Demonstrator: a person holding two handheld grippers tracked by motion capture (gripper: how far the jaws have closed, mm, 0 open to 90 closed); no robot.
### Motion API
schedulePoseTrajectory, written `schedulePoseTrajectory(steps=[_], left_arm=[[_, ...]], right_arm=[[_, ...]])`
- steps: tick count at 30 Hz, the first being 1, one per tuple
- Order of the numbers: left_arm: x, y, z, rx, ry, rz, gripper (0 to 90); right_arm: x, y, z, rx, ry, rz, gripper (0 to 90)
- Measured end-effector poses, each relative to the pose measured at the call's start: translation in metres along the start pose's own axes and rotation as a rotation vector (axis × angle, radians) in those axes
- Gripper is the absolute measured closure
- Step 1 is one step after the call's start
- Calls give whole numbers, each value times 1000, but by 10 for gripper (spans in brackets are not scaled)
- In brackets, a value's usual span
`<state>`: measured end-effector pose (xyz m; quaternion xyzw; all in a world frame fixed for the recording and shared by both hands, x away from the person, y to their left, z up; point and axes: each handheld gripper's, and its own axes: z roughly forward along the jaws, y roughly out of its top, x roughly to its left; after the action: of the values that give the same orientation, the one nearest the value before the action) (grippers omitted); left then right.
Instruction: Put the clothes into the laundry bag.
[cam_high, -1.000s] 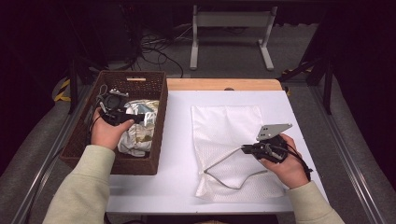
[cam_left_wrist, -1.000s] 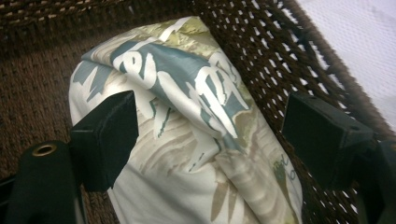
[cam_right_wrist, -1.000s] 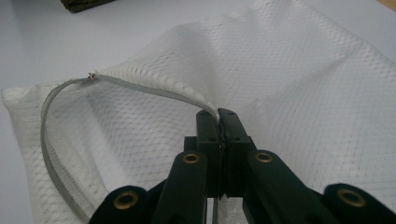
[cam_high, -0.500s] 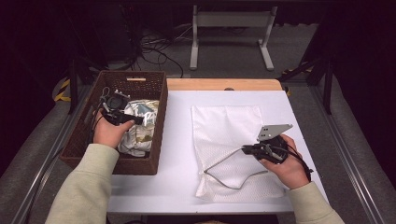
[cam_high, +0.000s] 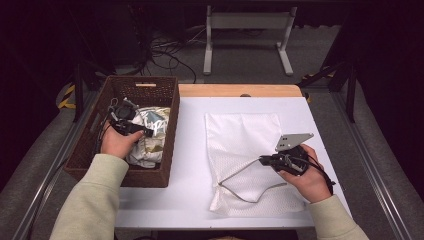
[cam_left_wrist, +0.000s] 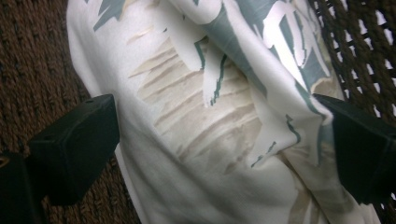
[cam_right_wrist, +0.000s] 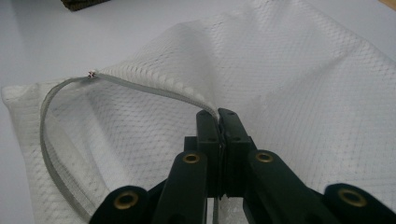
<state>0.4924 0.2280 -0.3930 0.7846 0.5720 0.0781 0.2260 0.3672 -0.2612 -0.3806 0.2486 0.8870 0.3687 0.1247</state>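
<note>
The left gripper (cam_high: 131, 126) hangs inside the brown wicker basket (cam_high: 167, 150), its jaws just opened wide on either side of the crumpled white printed garment (cam_left_wrist: 224, 140), pads clear of the cloth. The basket walls stand close on both sides. The right gripper (cam_right_wrist: 217, 113) is clamped on the grey zipper edge (cam_right_wrist: 140, 86) of the white mesh bag (cam_high: 240, 135), lifting its mouth open. Bare white table (cam_high: 190, 165) lies between basket and bag
</note>
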Motion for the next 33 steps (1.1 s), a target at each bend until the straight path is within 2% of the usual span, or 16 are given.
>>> schedulePoseTrajectory(steps=[1, 3, 7, 13, 18, 23, 26, 33], left_arm=[[1, -1, 3, 2, -18, -7, 50], [5, -1, 7, 30, -48, -49, 51], [3, -2, 8, 29, -35, -34, 52], [5, -3, 14, 51, -37, -64, 51], [5, -3, 18, 63, -29, -60, 47], [8, -4, 23, 69, -45, -81, 21], [11, -4, 28, 77, -65, -110, 4], [13, -5, 33, 83, -96, -134, 2]], right_arm=[[0, 0, 0, 0, 0, -2, 884], [1, 0, 0, 2, 1, -2, 884], [1, 0, 0, 0, 1, -3, 883], [1, 0, 0, 1, 3, -8, 883], [1, 0, 0, -1, 3, -9, 883], [1, 0, 0, 0, 2, -13, 883], [1, 0, 1, 0, 2, -14, 884], [2, 0, 1, 1, 4, -18, 884]])
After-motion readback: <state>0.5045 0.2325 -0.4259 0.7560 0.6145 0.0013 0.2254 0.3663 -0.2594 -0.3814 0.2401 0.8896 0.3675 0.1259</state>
